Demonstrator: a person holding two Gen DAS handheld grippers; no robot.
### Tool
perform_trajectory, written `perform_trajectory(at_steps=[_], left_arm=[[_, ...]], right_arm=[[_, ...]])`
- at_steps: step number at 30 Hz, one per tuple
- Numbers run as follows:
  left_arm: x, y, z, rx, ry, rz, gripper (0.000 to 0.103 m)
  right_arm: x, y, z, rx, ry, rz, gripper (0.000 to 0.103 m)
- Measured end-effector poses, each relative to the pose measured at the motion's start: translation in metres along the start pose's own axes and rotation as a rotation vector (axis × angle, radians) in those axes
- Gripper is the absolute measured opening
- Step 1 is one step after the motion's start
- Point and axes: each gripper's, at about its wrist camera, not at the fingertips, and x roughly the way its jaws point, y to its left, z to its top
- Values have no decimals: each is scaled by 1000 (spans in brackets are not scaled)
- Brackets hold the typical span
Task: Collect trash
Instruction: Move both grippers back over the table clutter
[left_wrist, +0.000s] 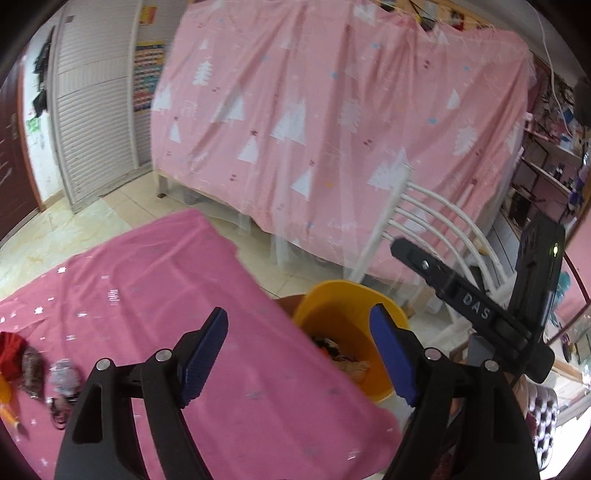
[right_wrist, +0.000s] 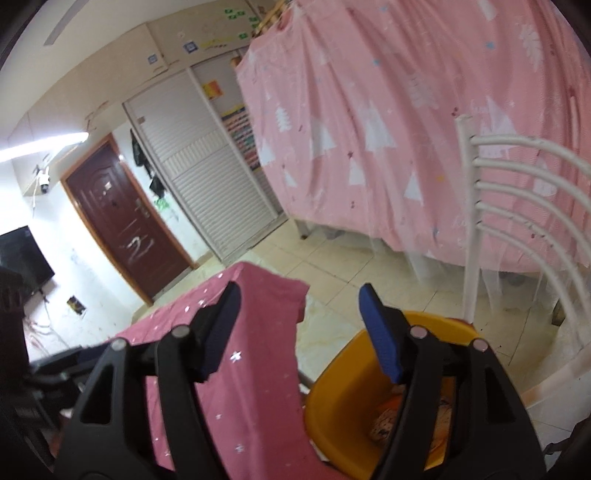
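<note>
A yellow bin (left_wrist: 332, 314) stands on the floor off the corner of a table under a pink star-print cloth (left_wrist: 166, 295). Crumpled scraps (left_wrist: 343, 358) lie inside the bin. My left gripper (left_wrist: 299, 354) hovers open over the table's corner and the bin's rim, with nothing between its blue pads. More trash lies on the cloth at far left: a red piece (left_wrist: 11, 350), a brown lump (left_wrist: 33, 373) and a grey wad (left_wrist: 64, 376). My right gripper (right_wrist: 299, 325) is open and empty above the cloth's edge (right_wrist: 240, 387) and the bin (right_wrist: 340, 398). Its black frame (left_wrist: 472, 310) shows beside the bin.
A white chair back (right_wrist: 517, 192) rises just behind the bin. A bed draped in a pink tree-print sheet (left_wrist: 332, 110) fills the background. Tiled floor (right_wrist: 351, 273) runs to a brown door (right_wrist: 122, 221) and a white slatted wardrobe (right_wrist: 207, 184). Cluttered shelves (left_wrist: 554, 155) stand at right.
</note>
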Motion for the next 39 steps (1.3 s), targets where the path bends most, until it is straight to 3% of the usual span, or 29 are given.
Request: perform_trajectory(at_steps=[7,10,23,39], left_arm=[[-31,57,-2,-49,-41,84,74],[-44,79,-3,-71,-61,116,74],[-110,167,-22,-147,-141,258,77],[-142,265,-62,-258,-114,379,78]], right_arm=[[19,29,-16,-18,65,41,65],[25,40,-19,-28,82,55,73],[50,117,-36,-164,156,119,73],[85,207,-75,-339,284,193,73]])
